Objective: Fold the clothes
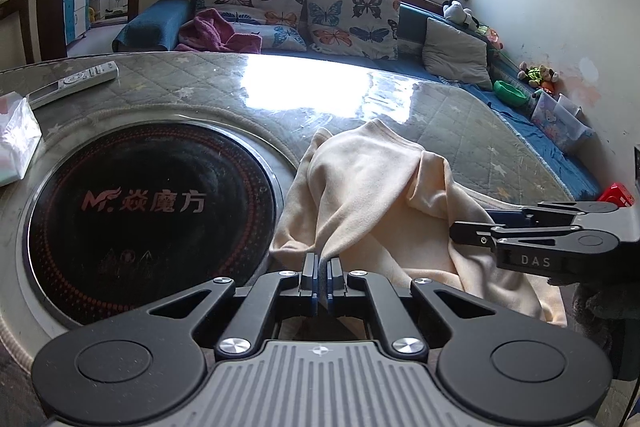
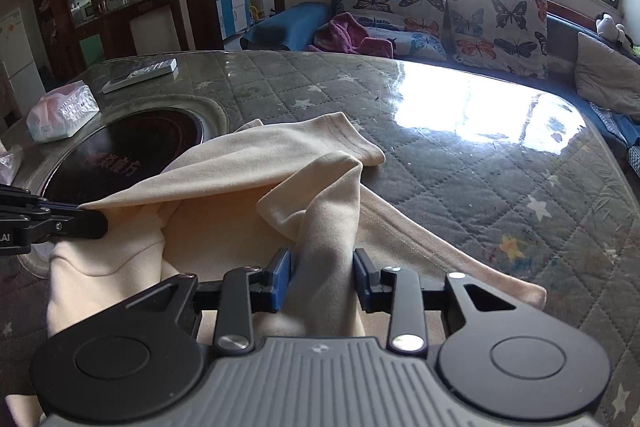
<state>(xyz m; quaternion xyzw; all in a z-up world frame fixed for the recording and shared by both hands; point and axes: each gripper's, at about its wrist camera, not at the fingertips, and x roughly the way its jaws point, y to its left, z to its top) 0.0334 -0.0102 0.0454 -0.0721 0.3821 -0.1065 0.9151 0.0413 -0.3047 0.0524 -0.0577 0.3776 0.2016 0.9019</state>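
A cream garment (image 1: 372, 179) lies crumpled on the quilted table (image 1: 200, 79), partly lifted at two places. My left gripper (image 1: 319, 261) is shut on a pinched fold of it, and the cloth runs taut away from the fingertips. In the right wrist view the same gripper (image 2: 94, 217) enters from the left, holding the garment's (image 2: 224, 179) edge. My right gripper (image 2: 323, 259) has its blue pads apart, with a raised fold of the cloth standing between them. From the left wrist view the right gripper (image 1: 460, 223) comes in at the right edge, over the cloth.
A round black induction hob (image 1: 148, 215) is set into the table left of the garment, which overlaps its rim. A remote (image 1: 76, 81) and a tissue pack (image 1: 16, 143) lie at the far left. A blue sofa (image 1: 416, 23) with butterfly cushions stands behind the table (image 2: 460, 167).
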